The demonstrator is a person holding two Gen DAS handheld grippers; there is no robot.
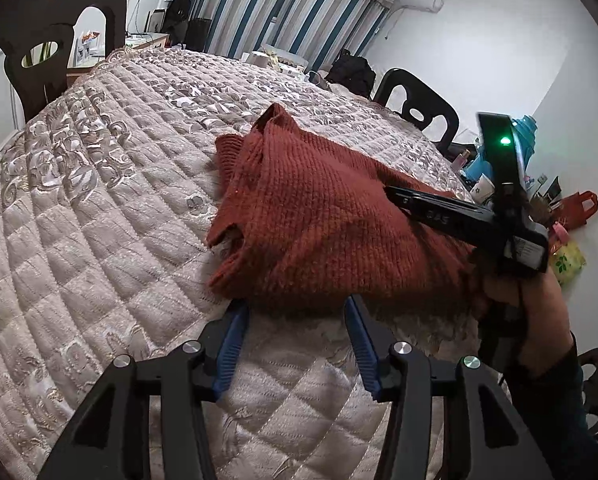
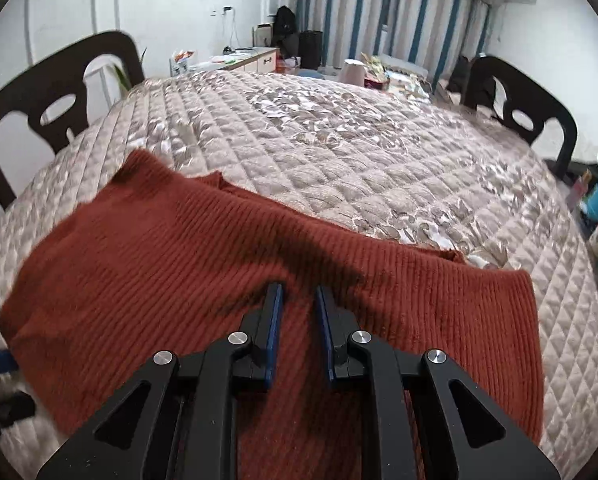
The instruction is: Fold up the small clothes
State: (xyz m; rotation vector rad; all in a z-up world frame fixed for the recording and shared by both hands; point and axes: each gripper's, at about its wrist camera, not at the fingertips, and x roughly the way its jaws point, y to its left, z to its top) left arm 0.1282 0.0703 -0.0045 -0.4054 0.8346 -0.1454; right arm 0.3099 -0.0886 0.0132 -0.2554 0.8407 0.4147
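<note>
A rust-red ribbed knit sweater (image 1: 319,216) lies bunched and partly folded on the table, which is covered with a beige quilted cloth with a flower pattern (image 1: 99,208). The left gripper (image 1: 297,312), black with blue pads, is low over the cloth at the near edge of the sweater; its jaws stand about half open, the tips just beside the hem, and nothing is between them. The right gripper (image 2: 299,296) is above the sweater (image 2: 219,280), its jaws narrowly apart with a small gap. The knit is directly under them, but I cannot tell if any fabric is pinched. In the left wrist view the right gripper (image 1: 395,192) reaches over the right side of the sweater, held by the person's hand (image 1: 539,304) in a dark sleeve. Dark plastic chairs with cut-out backs (image 2: 59,92) stand around the table, and striped blue and white curtains (image 2: 399,12) hang at the far wall.
</note>
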